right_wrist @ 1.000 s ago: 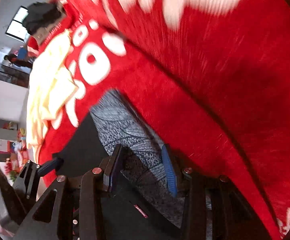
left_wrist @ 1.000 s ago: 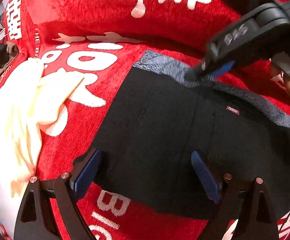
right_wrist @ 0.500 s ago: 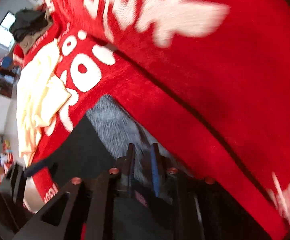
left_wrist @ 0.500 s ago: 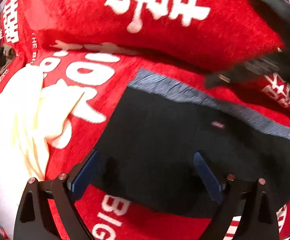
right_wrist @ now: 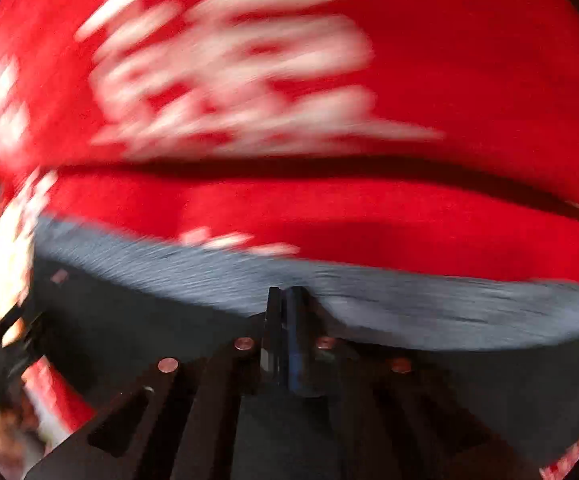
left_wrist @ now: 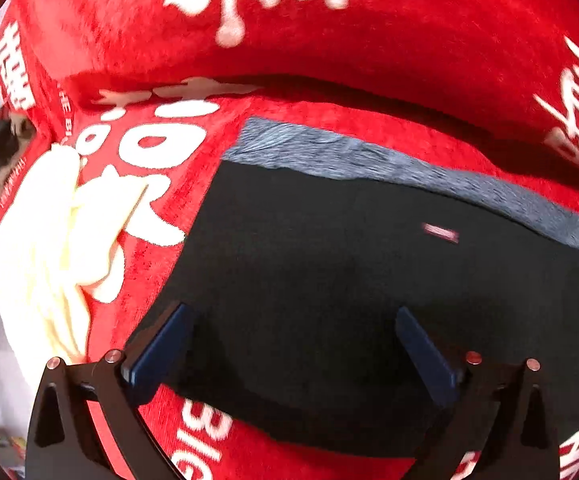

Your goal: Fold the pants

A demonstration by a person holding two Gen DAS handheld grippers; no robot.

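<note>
1. Two grippers work over black pants (left_wrist: pixel 369 264) spread flat on a red blanket (left_wrist: pixel 329 80) printed with white lettering.
2. Jaws of the left gripper (left_wrist: pixel 293 344) stand wide apart and have just been opening; nothing is pinched between them, only the dark fabric lying below the gap.
3. Its left pad (left_wrist: pixel 157 352) sits at the pants' left edge, where black cloth meets red blanket; its right pad (left_wrist: pixel 425 356) hangs over the middle of the black fabric.
4. Ahead of the left gripper, a grey heathered waistband (left_wrist: pixel 409 168) runs across the far edge of the pants, and a small reddish label (left_wrist: pixel 441 234) lies just this side of it, to the right.
5. Off to the left of that gripper, a pale yellow garment (left_wrist: pixel 49 248) lies crumpled on the blanket, apart from the pants.
6. Jaws of the right gripper (right_wrist: pixel 287 308) have just been closing and are now pressed together, the tips sitting at the near edge of the grey waistband (right_wrist: pixel 409 304); heavy blur keeps me from telling whether fabric is pinched between them.
7. Beyond the right gripper, the blanket (right_wrist: pixel 449 216) fills the view, its lettering smeared by motion.
</note>
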